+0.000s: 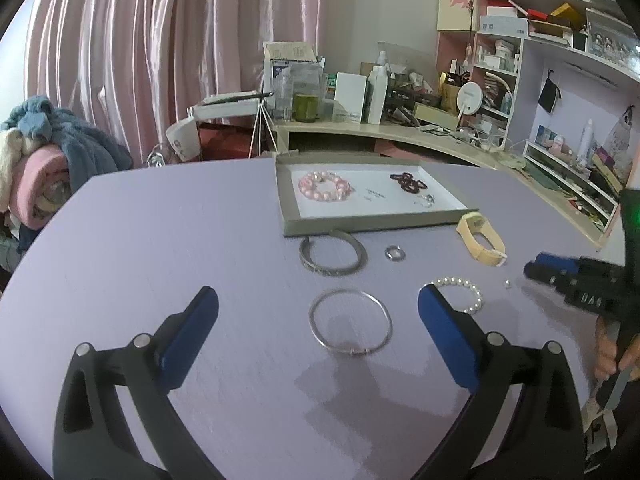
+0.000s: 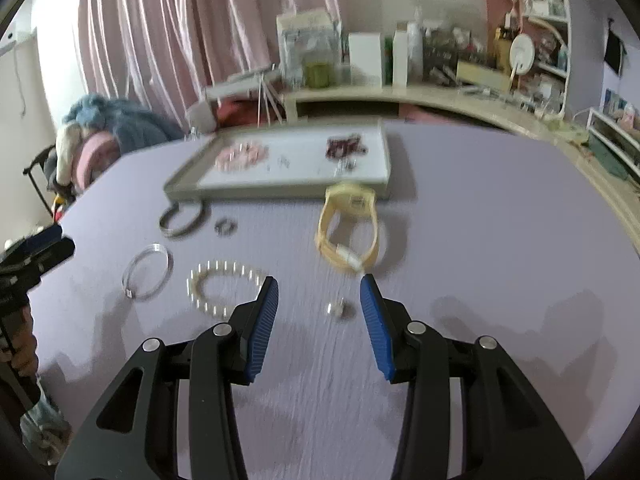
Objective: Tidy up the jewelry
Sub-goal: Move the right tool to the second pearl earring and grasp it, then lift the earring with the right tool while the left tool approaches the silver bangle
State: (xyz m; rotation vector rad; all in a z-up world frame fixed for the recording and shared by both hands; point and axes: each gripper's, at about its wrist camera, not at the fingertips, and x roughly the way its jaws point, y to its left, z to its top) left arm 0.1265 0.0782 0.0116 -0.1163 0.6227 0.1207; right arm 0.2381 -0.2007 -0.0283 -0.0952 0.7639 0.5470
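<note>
This was a room in a home, most likely a bedroom or dressing corner. Pink curtains (image 1: 160, 48) hung from ceiling to floor behind a lilac table (image 1: 160, 240). A curved desk (image 1: 400, 130) along the wall was crowded with bottles (image 1: 378, 94), boxes and a small round mirror (image 1: 470, 98). Pink and white shelves (image 1: 552, 12) above it held books, gift boxes and trinkets. At the left, folded blankets (image 1: 52, 148) lay piled in a heap, blue over pink.
</note>
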